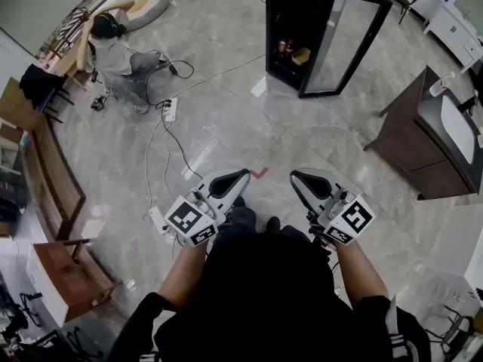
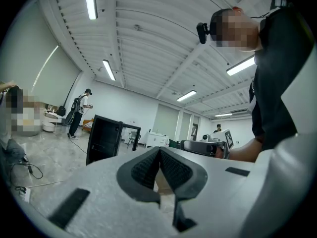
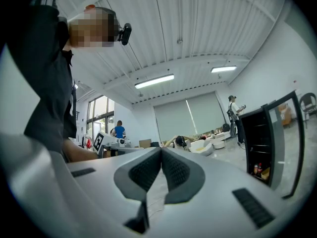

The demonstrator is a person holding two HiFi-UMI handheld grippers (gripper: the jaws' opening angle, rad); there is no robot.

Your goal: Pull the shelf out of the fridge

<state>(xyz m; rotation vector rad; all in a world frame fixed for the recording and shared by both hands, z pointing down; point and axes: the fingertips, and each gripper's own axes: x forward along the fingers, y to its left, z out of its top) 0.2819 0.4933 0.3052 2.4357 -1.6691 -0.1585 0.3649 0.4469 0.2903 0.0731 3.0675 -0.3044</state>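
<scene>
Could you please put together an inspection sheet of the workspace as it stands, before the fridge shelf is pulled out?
Surface: grey tiled floor; a red tape mark lies just ahead of the grippers.
Job's things: black fridge across the floor, its glass door open; bottles on its bottom level.
Clutter: brown cabinet to the right.
Grippers: left gripper and right gripper both shut, empty, well short of the fridge.
Cables: power strip with cables trailing over the floor.
Surroundings: person seated on the floor.
</scene>
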